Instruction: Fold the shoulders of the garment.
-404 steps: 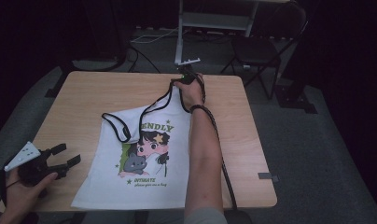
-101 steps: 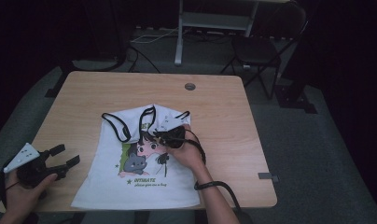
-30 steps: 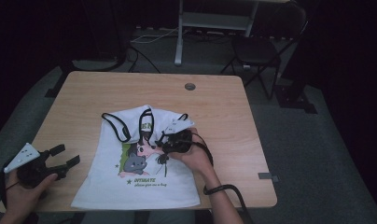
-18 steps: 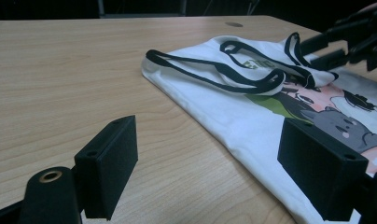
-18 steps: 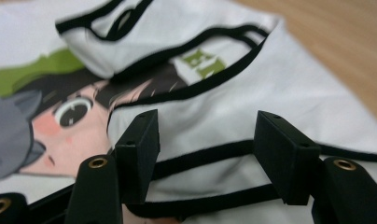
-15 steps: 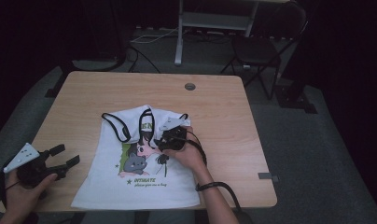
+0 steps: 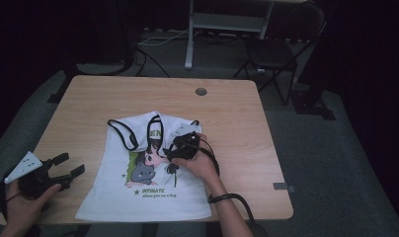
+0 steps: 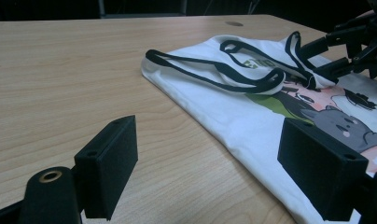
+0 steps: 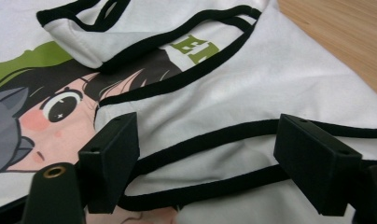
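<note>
Right tool has just opened over the folded-down strap of the tank top; left tool waits open.

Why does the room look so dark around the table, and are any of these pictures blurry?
High view: light falls on the table and white top; the surroundings sink into near black. Left gripper view: sharp, with soft sheen on the wood. Right gripper view: the top's print is crisp and evenly lit, without glare; the near jaws look slightly soft.
</note>
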### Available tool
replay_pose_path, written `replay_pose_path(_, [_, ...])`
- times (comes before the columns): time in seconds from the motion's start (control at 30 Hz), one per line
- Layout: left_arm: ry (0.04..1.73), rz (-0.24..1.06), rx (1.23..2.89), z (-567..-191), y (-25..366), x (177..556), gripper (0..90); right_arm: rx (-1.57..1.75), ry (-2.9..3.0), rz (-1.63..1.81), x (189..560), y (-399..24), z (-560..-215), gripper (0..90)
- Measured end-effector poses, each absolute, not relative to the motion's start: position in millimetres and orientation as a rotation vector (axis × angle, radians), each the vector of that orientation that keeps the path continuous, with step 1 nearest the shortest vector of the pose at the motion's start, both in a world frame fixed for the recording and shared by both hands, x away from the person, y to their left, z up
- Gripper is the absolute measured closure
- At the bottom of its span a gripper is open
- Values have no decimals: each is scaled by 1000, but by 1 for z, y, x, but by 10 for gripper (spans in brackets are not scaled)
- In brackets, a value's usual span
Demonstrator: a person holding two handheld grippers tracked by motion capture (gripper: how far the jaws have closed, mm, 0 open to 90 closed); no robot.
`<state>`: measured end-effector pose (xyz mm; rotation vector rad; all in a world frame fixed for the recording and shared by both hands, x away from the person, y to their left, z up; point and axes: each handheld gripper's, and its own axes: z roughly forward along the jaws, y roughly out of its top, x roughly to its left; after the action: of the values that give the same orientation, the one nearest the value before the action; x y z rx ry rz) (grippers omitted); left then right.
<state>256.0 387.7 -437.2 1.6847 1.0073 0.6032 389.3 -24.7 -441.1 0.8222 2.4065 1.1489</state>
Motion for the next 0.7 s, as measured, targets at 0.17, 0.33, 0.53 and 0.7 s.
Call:
replay_pose_path(0.17, [1010,601,1681,-437,388,256,198,834,2388,1164,388,-29,-439,192])
replay_pose_path(0.33, [1010,600,1678,-437,388,256,198,876,2356,1185,386,-39,-437,134])
replay_pose_path(0.53, [1011,596,1671,-437,389,257,198,935,2305,1212,383,-63,-432,133])
replay_pose_path(0.7, [1012,595,1666,-437,387,260,198,1007,2260,1241,382,-86,-428,133])
